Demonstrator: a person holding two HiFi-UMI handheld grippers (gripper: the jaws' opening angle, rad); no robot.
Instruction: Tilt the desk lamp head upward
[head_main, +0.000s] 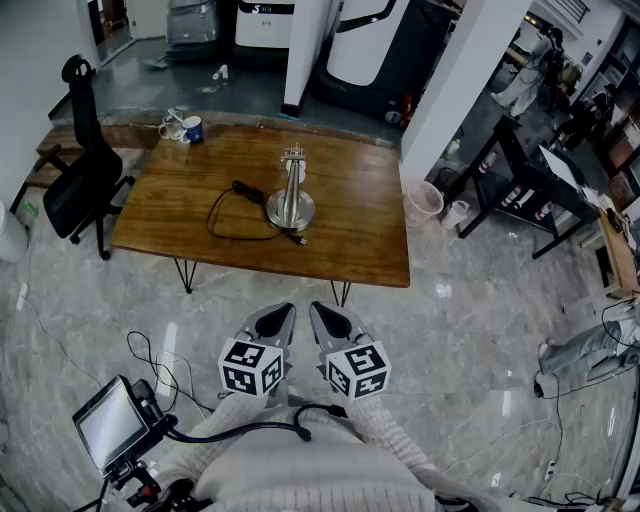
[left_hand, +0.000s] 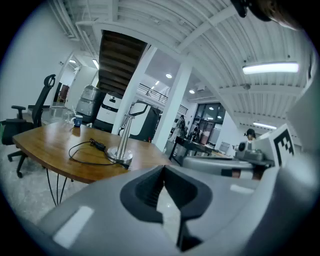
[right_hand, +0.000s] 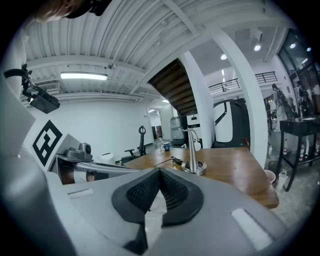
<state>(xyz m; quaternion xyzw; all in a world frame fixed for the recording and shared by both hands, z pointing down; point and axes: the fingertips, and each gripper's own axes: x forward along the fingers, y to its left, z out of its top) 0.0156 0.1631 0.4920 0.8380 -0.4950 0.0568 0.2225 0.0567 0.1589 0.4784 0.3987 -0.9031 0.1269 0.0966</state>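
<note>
A silver desk lamp (head_main: 290, 192) stands on its round base in the middle of a wooden table (head_main: 350, 240), its small head (head_main: 293, 156) at the top of the upright stem. Its black cable (head_main: 228, 212) loops to the left. Both grippers hang side by side over the floor in front of the table, well short of the lamp. My left gripper (head_main: 283, 315) is shut and holds nothing; so is my right gripper (head_main: 320, 312). The left gripper view shows the lamp (left_hand: 123, 141) beyond the shut left gripper (left_hand: 162, 171). The right gripper view shows the lamp (right_hand: 193, 152) beyond the right gripper (right_hand: 160, 173).
Mugs (head_main: 186, 128) sit at the table's far left corner. A black office chair (head_main: 80, 175) stands to the left, a mesh waste basket (head_main: 424, 202) and a black desk (head_main: 530, 180) to the right. A white pillar (head_main: 450, 80) rises behind. A small screen device (head_main: 110, 420) hangs at lower left.
</note>
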